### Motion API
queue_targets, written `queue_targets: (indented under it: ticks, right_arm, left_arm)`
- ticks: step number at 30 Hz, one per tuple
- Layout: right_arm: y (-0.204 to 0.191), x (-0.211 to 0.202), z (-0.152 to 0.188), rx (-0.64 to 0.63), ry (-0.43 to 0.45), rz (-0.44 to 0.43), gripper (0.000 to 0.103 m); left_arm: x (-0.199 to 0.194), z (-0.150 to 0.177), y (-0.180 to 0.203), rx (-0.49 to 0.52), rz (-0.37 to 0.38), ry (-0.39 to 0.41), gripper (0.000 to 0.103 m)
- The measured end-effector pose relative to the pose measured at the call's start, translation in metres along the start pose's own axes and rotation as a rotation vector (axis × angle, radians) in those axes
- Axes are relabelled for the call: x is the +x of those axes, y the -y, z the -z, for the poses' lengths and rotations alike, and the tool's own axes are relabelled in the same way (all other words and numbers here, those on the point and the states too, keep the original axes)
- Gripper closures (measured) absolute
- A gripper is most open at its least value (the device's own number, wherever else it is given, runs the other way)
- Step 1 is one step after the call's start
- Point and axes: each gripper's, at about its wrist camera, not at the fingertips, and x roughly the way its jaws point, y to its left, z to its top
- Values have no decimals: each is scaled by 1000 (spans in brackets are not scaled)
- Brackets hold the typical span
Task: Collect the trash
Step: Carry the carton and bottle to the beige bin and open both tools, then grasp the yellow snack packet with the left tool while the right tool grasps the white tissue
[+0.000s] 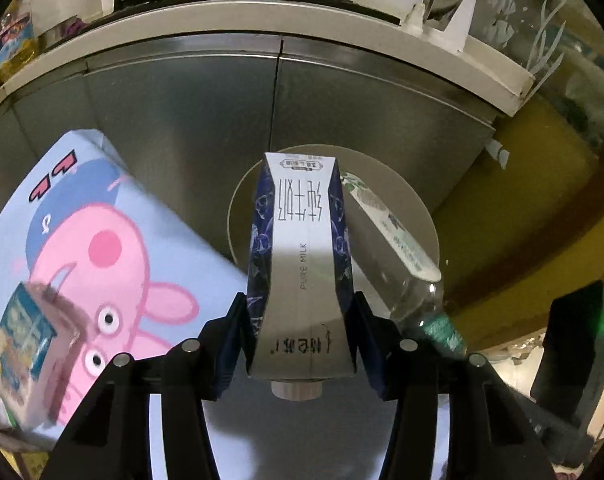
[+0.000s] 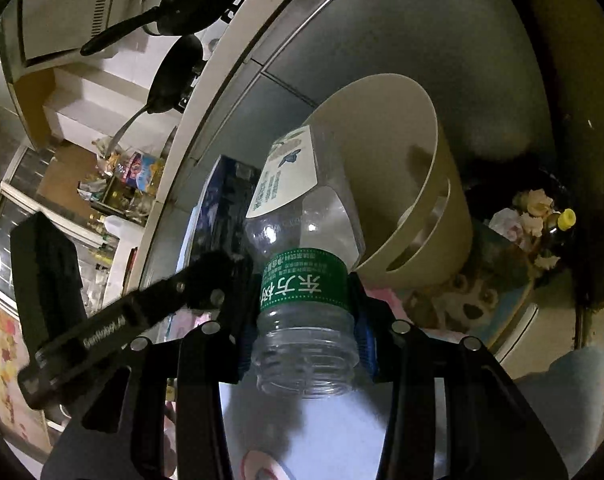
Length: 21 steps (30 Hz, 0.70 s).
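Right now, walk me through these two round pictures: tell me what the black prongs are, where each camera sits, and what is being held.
No robot here: a person carries a hand-held claw in each hand, with a fisheye camera looking along its two black fingers. The left wrist view shows the left claw clamped on a white and navy milk carton. The right wrist view shows the right claw clamped on a clear plastic bottle with a green label, uncapped. Both items point toward a round beige plastic bin standing before a steel cabinet. A light blue cartoon pig box lies at left.
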Motion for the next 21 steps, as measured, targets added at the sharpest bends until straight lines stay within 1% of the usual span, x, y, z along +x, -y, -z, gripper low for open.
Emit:
queue_targets:
  ticks: [1,2,3,4,5,10,13,15,17,20,21]
  right_arm:
    - [1,1,0,0,3,3,62]
    - [1,0,1,-3,7,5,61]
    - [1,0,1,-5,15,16,61]
    - [0,0,1,-9,20,22,53]
    - [-2,0,2,-12,28,26,44]
    - [-12,-6,2,-55,68,40,43]
    - [-18,-14,8,-78,85,35,41]
    - [-21,-19,18,-90,93,20,41]
    - [-27,-22,29,-120,97,13,41]
    - [-39,-23,50,-175,83,-7,42]
    - [-45,-20,57,-200,68,-16,42]
  left_arm:
    - [2,-3,1,4,-3,-1,50]
    - [4,-6,3,12,-7,-3,46]
    - [5,-7,6,24,-26,-9,39]
    - [7,-10,6,28,-47,-9,27]
    - [5,-12,6,31,-65,6,25]
    - [-7,-15,1,2,-63,35,24]
    - [-25,-5,-7,-35,-67,64,24]
    - [-46,14,-17,-87,-37,105,24]
    - [-65,39,-24,-112,-17,139,24]
    - [-90,73,-33,-142,-14,174,24]
    - [-103,91,-41,-157,-7,189,24]
